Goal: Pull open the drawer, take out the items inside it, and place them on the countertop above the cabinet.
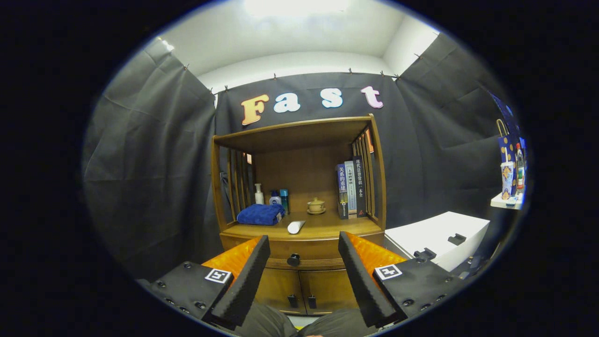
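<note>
The gripper (304, 245) hangs back from the drawer knob (293, 259), jaws spread wide and holding nothing, the knob framed in the gap between them as if lined up for a pull. The drawer (304, 255) sits flush and shut; just above the knob, a white tube (295, 227) lies on the cabinet's table (327, 225), so this fits either a start or a finish.

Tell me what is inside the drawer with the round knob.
Nothing inside can be seen: the drawer is shut, its front and dark knob covering the contents. The gripper is open, fingers apart, with the knob between them and beyond.
</note>
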{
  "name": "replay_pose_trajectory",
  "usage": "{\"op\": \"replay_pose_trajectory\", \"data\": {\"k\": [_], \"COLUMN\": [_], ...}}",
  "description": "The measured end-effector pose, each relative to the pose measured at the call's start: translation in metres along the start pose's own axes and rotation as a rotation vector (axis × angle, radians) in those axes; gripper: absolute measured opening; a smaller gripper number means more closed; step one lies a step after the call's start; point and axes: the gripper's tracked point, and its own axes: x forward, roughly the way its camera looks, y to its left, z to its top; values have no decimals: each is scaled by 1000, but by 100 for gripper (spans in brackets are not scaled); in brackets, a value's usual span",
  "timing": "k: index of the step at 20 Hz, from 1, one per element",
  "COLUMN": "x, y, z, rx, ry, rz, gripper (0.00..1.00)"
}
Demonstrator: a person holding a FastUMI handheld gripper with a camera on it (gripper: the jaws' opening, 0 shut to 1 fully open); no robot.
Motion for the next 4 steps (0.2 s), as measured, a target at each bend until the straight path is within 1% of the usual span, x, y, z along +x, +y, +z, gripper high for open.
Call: {"op": "replay_pose_trajectory", "data": {"k": [4], "x": [-3], "y": [10], "z": [3], "rx": [-21], "ry": [-5], "rz": [2], "gripper": [96]}}
